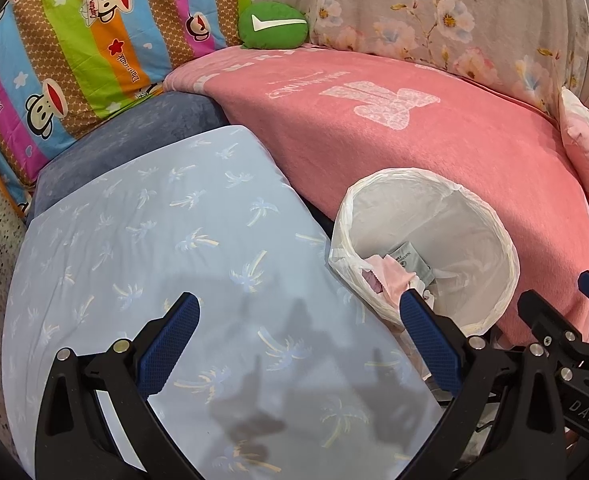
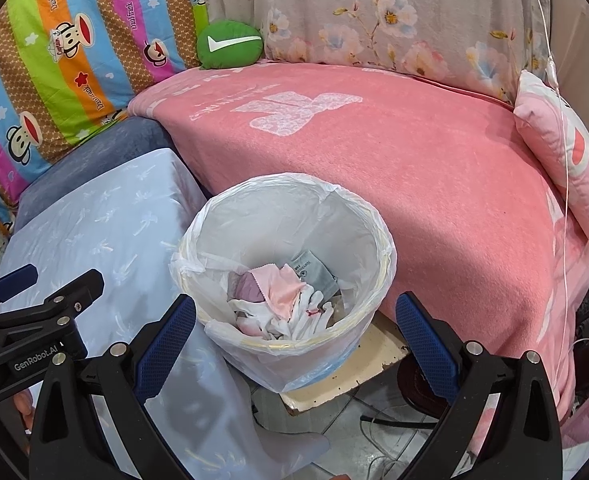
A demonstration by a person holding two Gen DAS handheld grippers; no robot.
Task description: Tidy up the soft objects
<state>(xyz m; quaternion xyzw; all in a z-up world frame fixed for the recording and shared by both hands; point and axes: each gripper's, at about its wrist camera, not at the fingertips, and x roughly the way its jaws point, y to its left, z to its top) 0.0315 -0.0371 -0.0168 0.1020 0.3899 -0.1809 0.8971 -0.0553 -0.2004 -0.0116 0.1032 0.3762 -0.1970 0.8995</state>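
Two grippers, ours, hung wide and empty: the right gripper straight before the bin holding the cloths, the left gripper off to the bin's left.

A pink blanket covers the bed, bearing a green cushion and pink pillow.

place: home, probably a bedroom | cues: pink blanket, cartoon quilt, floral pillow
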